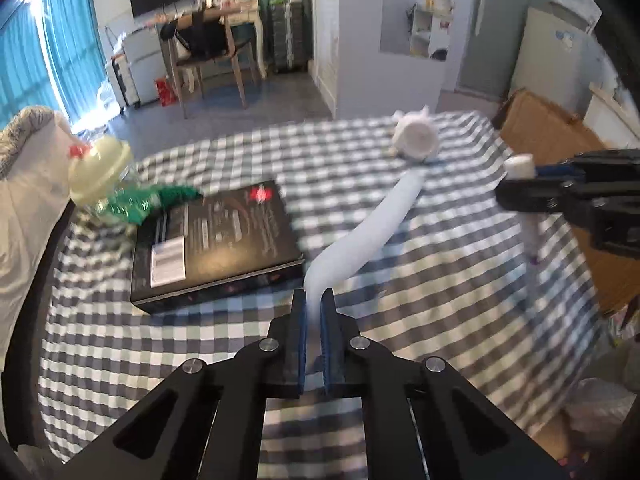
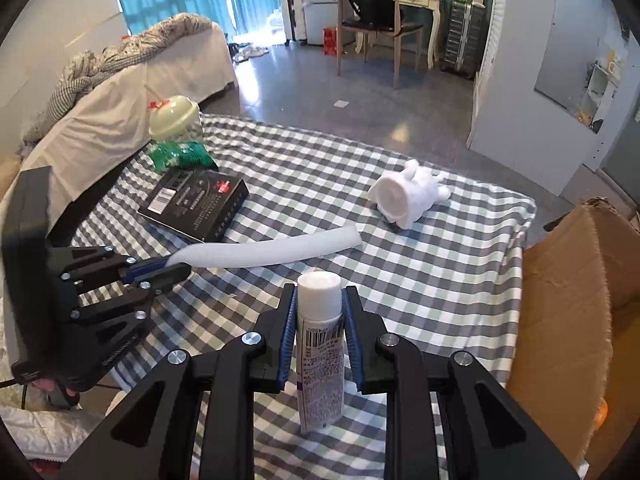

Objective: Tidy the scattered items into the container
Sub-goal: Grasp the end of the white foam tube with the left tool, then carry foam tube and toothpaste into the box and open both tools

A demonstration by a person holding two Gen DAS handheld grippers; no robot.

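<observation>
Blurring checked cloth (image 1: 400, 280) (tube (image 2: 320, 344) foot cropped)

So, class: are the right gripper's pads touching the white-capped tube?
Touching. In the right wrist view the right gripper has both blue pads pressed against the white-capped tube, just below its cap, with no gap visible.

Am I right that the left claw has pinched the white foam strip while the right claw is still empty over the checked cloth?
Not quite. The right claw is not empty: it is shut on a white-capped tube, as the right wrist view shows. The left claw does pinch the white foam strip over the checked cloth.
</observation>
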